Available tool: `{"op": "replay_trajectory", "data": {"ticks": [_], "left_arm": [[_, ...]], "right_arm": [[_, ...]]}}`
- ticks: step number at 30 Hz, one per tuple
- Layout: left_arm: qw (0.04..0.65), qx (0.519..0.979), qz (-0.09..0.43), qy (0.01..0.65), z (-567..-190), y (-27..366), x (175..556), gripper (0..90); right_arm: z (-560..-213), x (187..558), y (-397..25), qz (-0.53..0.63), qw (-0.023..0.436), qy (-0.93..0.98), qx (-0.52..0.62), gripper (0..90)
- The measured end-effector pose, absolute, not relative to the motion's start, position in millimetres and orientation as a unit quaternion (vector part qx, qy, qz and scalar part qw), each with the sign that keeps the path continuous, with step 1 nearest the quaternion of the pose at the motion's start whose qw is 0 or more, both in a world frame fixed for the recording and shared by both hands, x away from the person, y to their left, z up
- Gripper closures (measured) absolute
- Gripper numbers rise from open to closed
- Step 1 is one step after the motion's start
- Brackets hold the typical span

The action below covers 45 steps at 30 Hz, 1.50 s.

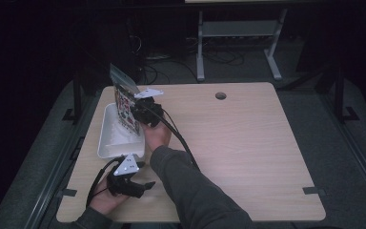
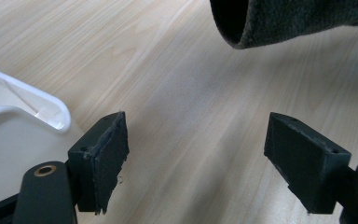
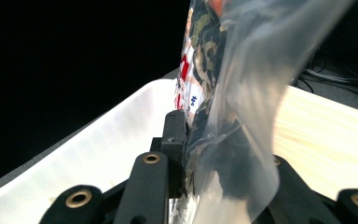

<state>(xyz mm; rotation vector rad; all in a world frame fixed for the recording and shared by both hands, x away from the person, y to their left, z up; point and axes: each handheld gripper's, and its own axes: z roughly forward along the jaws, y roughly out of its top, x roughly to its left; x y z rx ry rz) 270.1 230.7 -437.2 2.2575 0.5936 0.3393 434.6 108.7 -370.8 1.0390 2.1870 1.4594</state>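
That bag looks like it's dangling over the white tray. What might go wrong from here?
The right gripper pinches the printed plastic bag by thin, floppy film, so it may slip free. The bag hangs over the white tray near the table edge and could land outside it. The left gripper sits open, away from the bag, unable to catch it.

White tray (image 1: 106, 143), clear bag (image 1: 125, 102) (red, dark print), pale wood table (image 1: 248, 143)

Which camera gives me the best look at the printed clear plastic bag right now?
The high view: the printed clear plastic bag shows whole, held upright over the white rectangular tray. The right gripper view shows its clamped edge close-up.
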Motion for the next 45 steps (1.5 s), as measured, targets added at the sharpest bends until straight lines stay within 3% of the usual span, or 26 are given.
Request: {"op": "replay_trajectory", "data": {"ticks": [21,26,36,45], "left_arm": [[0.381,0.884,0.136,0.236,-437,233,271,21.2],[0.380,0.885,0.135,0.235,-437,232,271,21.2],[0.379,0.886,0.131,0.234,-438,231,271,21.1],[0.378,0.887,0.129,0.231,-439,229,271,21.1]], "right_arm": [[-377,434,114,0.502,0.196,0.734,0.413,72.6],[-377,434,111,0.490,0.205,0.748,0.398,64.0],[-375,440,88,0.519,0.132,0.747,0.394,41.7],[-366,433,62,0.545,0.087,0.745,0.374,32.6]]}}
